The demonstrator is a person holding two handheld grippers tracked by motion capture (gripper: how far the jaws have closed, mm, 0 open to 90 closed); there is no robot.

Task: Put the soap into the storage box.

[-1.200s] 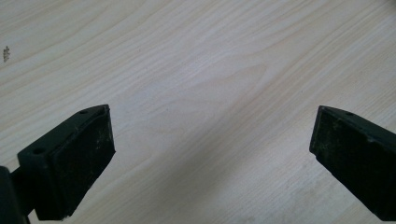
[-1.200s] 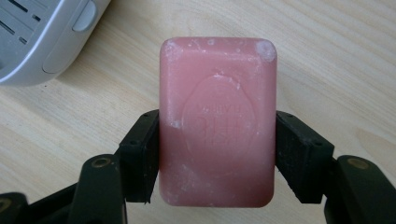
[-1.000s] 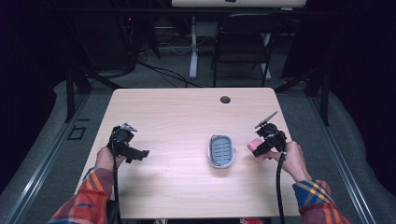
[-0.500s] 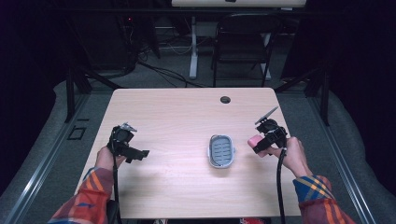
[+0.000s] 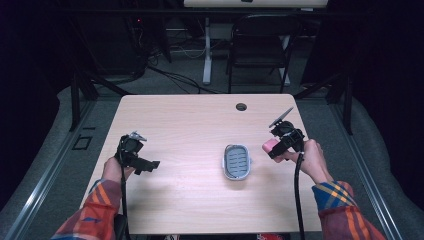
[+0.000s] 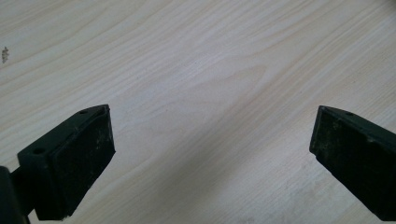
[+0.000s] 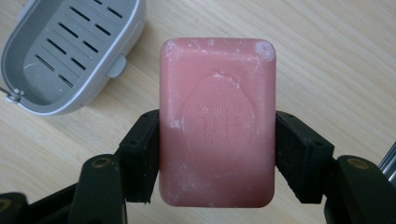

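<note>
right fingers [image 7: 217,154] clamp soap [image 7: 217,121] by long sides, clear of dish [image 7: 70,51] | left fingers [image 6: 210,158] wide, empty, idle near surface's left edge

Bench [image 5: 190,125]: pale wood-grain top with a small round dark hole [image 5: 241,106] near its far edge. Floor [image 5: 50,165]: grey, surrounding the bench. Behind the bench, a dark folding chair [image 5: 259,50] stands beside a white post [image 5: 207,50], with cables [image 5: 175,77] trailing across the floor to the post's left. Dark metal struts [image 5: 80,95] stand at far left.
</note>
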